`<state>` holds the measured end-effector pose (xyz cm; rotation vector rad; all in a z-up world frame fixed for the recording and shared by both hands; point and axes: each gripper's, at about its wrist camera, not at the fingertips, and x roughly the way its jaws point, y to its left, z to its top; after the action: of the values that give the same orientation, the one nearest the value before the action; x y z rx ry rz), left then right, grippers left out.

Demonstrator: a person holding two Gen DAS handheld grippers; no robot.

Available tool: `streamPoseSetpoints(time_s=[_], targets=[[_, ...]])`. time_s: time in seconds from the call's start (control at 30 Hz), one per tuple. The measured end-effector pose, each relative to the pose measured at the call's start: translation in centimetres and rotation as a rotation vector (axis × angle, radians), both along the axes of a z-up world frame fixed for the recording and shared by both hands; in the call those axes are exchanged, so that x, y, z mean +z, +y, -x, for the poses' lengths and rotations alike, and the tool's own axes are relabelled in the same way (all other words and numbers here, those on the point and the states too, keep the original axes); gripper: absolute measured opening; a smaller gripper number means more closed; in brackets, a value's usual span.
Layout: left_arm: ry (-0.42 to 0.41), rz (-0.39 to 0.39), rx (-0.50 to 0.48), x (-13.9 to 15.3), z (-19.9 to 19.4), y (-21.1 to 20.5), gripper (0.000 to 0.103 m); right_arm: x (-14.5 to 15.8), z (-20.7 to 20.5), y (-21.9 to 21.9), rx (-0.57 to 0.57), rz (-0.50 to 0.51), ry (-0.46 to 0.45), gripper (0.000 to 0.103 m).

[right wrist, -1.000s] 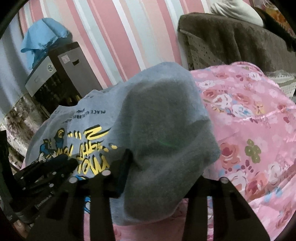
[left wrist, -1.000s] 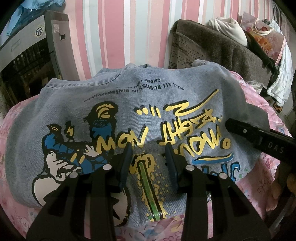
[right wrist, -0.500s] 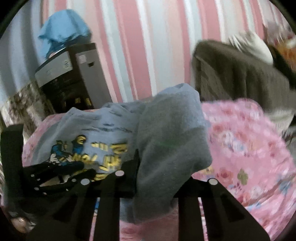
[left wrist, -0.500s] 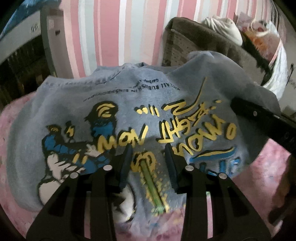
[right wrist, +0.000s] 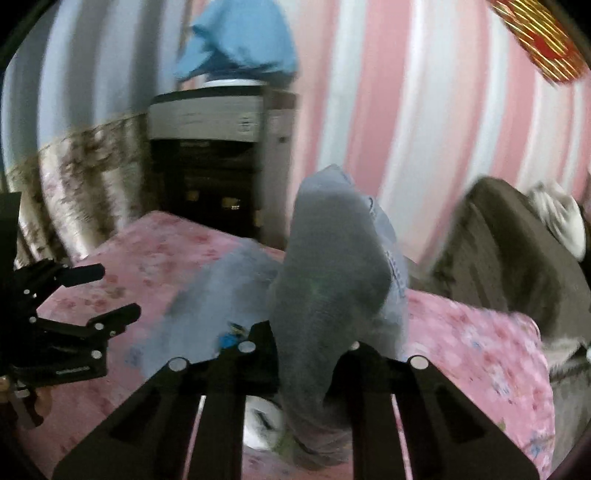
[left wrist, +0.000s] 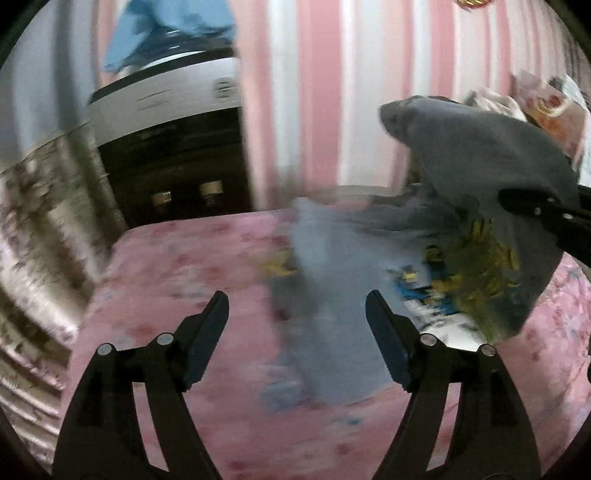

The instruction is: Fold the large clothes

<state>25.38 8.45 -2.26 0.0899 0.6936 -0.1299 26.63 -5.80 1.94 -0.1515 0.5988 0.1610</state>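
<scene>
- Left tool (left wrist: pixel 297 306): jaws spread wide and opening, nothing between them, hanging above the pink floral bedspread (left wrist: pixel 177 266).
- Also seen from the right wrist camera, at the left edge (right wrist: pixel 110 291), fingers apart over the bedspread (right wrist: pixel 480 343).
- Right tool (right wrist: pixel 314 354): jaws narrow and closing, pinched on a thick fold of the grey sweatshirt (right wrist: pixel 332 266) that fills the gap between them.
- From the left wrist camera, seen only as a black finger (left wrist: pixel 535 210) at the right edge, pressed against the raised cloth.
- Grey sweatshirt (left wrist: pixel 332 295): partly lying on the bedspread, partly lifted on the right into a peak above the bed.
- Yellow, blue and white print (left wrist: pixel 461 277) showing on the hanging part, too blurred to read.
- Lower end of the held fold draped down between the right tool's arms.
- Behind the bed: pink and white striped wall (left wrist: pixel 317 92), and a grey-and-black cabinet (left wrist: pixel 173 147) with a blue cloth (left wrist: pixel 166 26) on top.
- Brown upholstered piece (right wrist: pixel 517 258) at the right of the bed, something white (right wrist: pixel 561 221) on it.
- Both views smeared by motion; fine detail lost.
</scene>
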Motion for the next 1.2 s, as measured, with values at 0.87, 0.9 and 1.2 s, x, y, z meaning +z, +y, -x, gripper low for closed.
streamPoseSetpoints(time_s=[0.87,0.9,1.2], targets=[[0.059,0.01,0.106,-2.9,1.8,5.3,0.087,-3.1,5.3,0.1,0.105,-0.044,0.116,0.066],[0.063,0.015,0.104,-2.9,1.7,5.0,0.087,-3.1,5.2,-1.1,0.082,-0.056,0.116,0.066],[0.045,0.069,0.057,-0.6,0.3,1.6,0.088,-5.0,3.5,-10.5,-0.091,-0.272,0.11,0.065]])
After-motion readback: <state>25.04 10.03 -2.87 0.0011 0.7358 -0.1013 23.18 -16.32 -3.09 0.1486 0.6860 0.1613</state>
